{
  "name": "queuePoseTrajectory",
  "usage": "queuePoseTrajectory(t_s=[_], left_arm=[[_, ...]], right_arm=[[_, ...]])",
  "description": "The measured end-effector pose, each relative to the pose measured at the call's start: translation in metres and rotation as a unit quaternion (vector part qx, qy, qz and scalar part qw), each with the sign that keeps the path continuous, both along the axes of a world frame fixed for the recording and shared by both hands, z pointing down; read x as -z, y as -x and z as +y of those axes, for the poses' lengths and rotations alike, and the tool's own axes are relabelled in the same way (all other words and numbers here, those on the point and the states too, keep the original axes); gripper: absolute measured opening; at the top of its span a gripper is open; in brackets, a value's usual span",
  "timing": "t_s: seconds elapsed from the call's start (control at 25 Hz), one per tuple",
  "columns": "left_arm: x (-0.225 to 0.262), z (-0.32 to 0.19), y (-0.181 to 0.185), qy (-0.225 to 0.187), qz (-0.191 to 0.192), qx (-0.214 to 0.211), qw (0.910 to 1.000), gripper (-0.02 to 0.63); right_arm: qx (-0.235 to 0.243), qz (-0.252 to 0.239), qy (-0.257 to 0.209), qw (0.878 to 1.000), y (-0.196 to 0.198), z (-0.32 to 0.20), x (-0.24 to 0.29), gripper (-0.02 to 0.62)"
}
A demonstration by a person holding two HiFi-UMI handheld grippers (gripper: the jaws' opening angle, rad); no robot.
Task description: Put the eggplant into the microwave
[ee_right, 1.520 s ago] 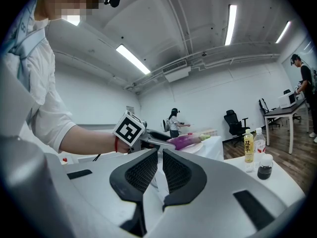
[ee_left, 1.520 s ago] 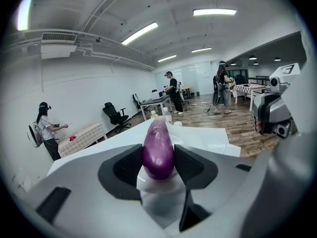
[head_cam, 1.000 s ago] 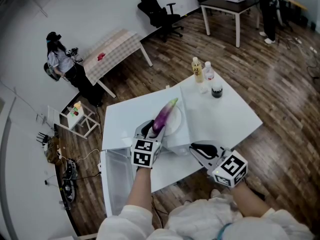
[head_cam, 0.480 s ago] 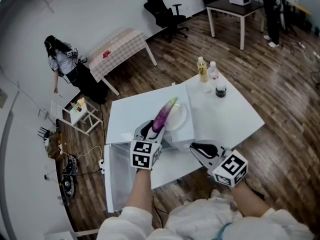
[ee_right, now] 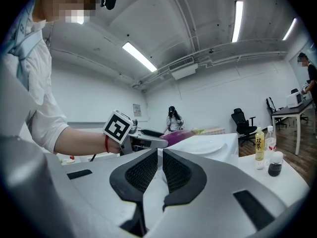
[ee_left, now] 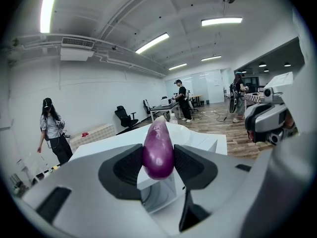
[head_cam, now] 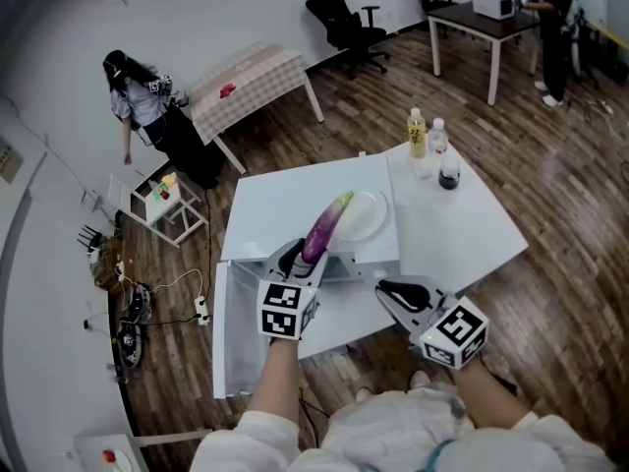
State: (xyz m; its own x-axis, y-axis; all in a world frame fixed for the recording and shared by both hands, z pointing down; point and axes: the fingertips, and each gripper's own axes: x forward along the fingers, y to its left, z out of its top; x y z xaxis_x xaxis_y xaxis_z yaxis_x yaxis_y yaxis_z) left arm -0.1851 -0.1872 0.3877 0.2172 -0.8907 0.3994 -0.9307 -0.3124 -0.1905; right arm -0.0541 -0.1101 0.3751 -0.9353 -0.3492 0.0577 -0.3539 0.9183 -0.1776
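While the left forearm reaches forward from its white sleeve, the left gripper (head_cam: pixel 300 255) tilts slightly downward, its jaws clamped on the thick end of the purple eggplant (head_cam: pixel 325 226). The eggplant is held in the air, pointing away from the person above the front edge of the white microwave (head_cam: pixel 280 205). From the head view its far tip lies beside the plate (head_cam: pixel 369 216) on the microwave's top. The right hand holds the right gripper (head_cam: pixel 391 292) level to the right, jaws drawn together to a slit and empty.
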Motion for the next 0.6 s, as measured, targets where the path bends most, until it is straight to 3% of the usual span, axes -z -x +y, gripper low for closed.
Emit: queuePoseTrajectory(t_s=[0.6], left_arm=[[-0.003, 0.069, 0.027, -0.038, 0.052, 0.038, 0.9972, 0.196]], right_arm=[[0.027, 0.019, 0.004, 0.999, 0.030, 0.026, -0.011, 0.037]])
